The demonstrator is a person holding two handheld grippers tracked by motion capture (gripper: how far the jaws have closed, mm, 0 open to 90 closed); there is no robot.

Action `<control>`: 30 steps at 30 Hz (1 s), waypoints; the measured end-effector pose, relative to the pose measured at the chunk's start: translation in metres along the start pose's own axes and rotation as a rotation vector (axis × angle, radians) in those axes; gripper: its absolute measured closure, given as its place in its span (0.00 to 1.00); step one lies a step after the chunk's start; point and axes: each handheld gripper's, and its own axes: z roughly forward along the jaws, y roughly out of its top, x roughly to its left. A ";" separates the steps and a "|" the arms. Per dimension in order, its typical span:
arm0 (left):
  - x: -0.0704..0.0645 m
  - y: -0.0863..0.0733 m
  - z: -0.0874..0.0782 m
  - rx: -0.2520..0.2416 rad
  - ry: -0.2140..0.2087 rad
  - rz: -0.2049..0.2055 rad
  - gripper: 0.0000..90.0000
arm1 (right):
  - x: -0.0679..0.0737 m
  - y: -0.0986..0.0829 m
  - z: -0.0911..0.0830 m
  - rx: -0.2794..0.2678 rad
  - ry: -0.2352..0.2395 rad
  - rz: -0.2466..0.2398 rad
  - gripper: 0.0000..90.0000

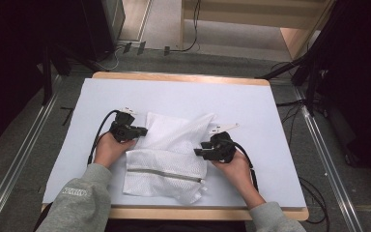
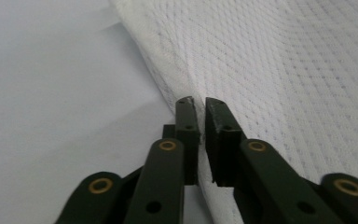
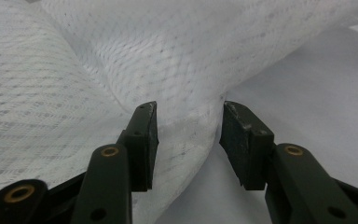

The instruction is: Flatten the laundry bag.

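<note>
A white mesh laundry bag (image 1: 174, 140) lies rumpled in the middle of the table, its grey zipper (image 1: 164, 175) running across the near part. My left gripper (image 1: 142, 131) is at the bag's left edge. In the left gripper view its jaws (image 2: 200, 105) are pinched together on the edge of the mesh (image 2: 279, 70). My right gripper (image 1: 199, 152) is at the bag's right side. In the right gripper view its jaws (image 3: 189, 116) stand apart, with a raised fold of mesh (image 3: 186, 84) between them.
The bag rests on a white sheet (image 1: 183, 94) covering a wooden table (image 1: 178, 77). Cables (image 1: 99, 137) trail from both grippers toward the person. Dark stands and floor rails flank the table on both sides.
</note>
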 end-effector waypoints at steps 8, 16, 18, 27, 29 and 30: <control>0.003 0.003 0.000 0.011 -0.022 -0.020 1.00 | 0.002 -0.002 0.006 0.069 -0.029 -0.042 0.91; 0.009 0.004 -0.008 -0.029 -0.043 -0.066 1.00 | -0.004 0.002 -0.001 0.079 -0.033 -0.036 1.00; 0.012 0.004 -0.010 -0.038 -0.039 -0.080 1.00 | -0.006 0.003 -0.004 0.071 -0.034 -0.028 1.00; 0.030 0.002 -0.025 -0.088 -0.009 -0.137 1.00 | -0.021 0.004 -0.023 0.014 -0.080 0.010 1.00; 0.033 0.002 -0.026 -0.090 -0.010 -0.143 1.00 | -0.024 0.004 -0.027 0.005 -0.090 0.014 1.00; 0.034 0.002 -0.025 -0.094 -0.010 -0.149 1.00 | -0.026 0.004 -0.028 0.001 -0.100 0.017 1.00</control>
